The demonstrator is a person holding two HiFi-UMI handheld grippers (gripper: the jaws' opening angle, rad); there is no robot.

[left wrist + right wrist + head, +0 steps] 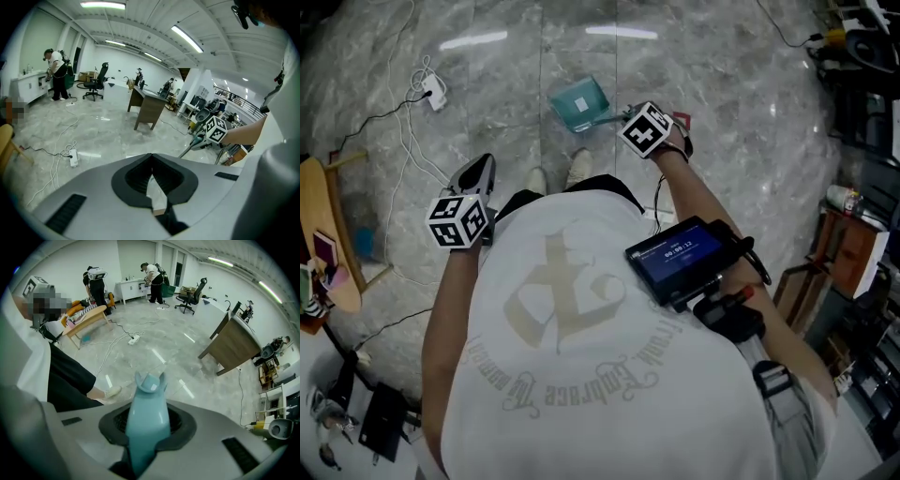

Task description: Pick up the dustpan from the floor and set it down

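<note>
A teal dustpan (579, 103) lies out in front of my feet over the grey marble floor; whether it touches the floor I cannot tell. Its long handle (610, 117) runs back into my right gripper (625, 120), under the marker cube. In the right gripper view the right gripper (147, 427) is shut on the teal handle (149, 404), whose forked end sticks out past the jaws. My left gripper (479, 169) hangs at my left side, away from the dustpan. Its jaws meet at the tips with nothing between them, as the left gripper (151, 166) shows in its own view.
A white power strip (434, 91) with trailing cables lies at the far left. A wooden bench (317, 234) stands at the left edge, shelving and furniture (853, 244) at the right. My shoes (579, 167) are just behind the dustpan. A wooden desk (149, 107) stands farther off.
</note>
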